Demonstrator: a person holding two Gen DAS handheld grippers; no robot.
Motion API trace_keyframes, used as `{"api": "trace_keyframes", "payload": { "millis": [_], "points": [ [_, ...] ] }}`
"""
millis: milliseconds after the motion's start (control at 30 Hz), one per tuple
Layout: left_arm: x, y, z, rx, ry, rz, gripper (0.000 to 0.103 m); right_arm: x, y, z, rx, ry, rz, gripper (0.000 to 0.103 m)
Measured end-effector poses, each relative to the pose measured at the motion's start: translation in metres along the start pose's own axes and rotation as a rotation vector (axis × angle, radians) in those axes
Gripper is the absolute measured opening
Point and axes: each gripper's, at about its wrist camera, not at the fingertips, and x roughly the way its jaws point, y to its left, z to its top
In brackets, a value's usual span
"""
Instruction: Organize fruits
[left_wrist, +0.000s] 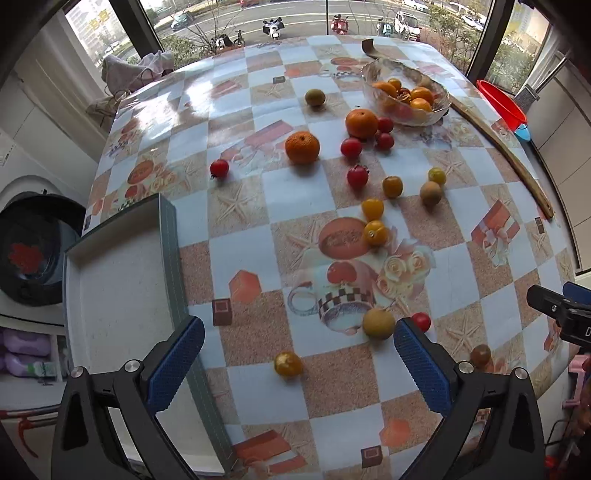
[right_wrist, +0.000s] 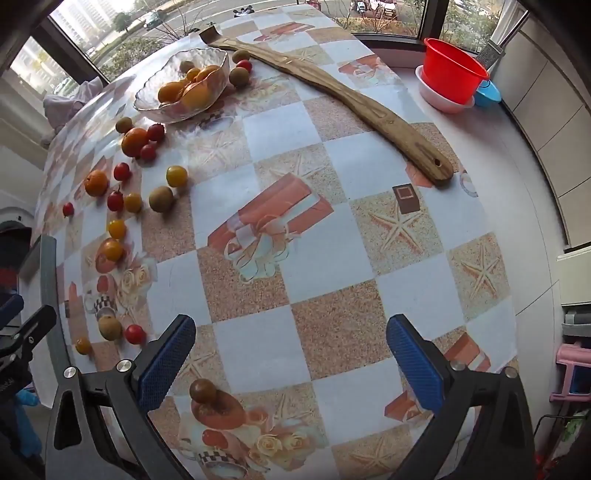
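— While both tools hang spread and empty above the table (right_wrist: 332, 229), which step is this?

— An early one, I judge. The glass bowl (left_wrist: 406, 92) already holds some oranges at the far side, but most fruit lies loose on the cloth. The left gripper (left_wrist: 297, 354) is released, with a yellow tomato (left_wrist: 288, 363) between its fingers' reach.

— And the right gripper (right_wrist: 291, 354)?

— Released too, a brownish tomato (right_wrist: 202, 391) near its left finger. Next calls for lowering, closing gently, then carrying to the bowl or the empty tray (left_wrist: 110, 280).

Checkered surface (left_wrist: 240, 229) w/ scattered fruits (left_wrist: 302, 147), glass bowl (left_wrist: 406, 92), wooden paddle (right_wrist: 332, 92), white tray (left_wrist: 118, 295).
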Motion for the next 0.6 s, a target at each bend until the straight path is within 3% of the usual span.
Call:
{"api": "trace_keyframes", "payload": {
  "millis": [133,233,433,600],
  "points": [
    [0.0,0.021,-0.028,-0.019,0.102,0.005,0.103,-0.009,0.016,-0.011,-0.02,0.077,0.034,0.103],
    [-0.006,0.024,-0.038,-0.007,0.133,0.012,0.103,-0.017,0.027,-0.019,-0.04,0.119,0.047,0.103],
    [-0.018,0.025,-0.043,0.025,0.159,-0.026,0.103,-0.021,0.053,-0.028,-0.14,0.192,0.048,0.103],
    [-0.023,0.025,-0.037,0.048,0.135,-0.018,0.103,-0.02,0.064,-0.03,-0.159,0.225,0.058,0.103]
  ]
}}
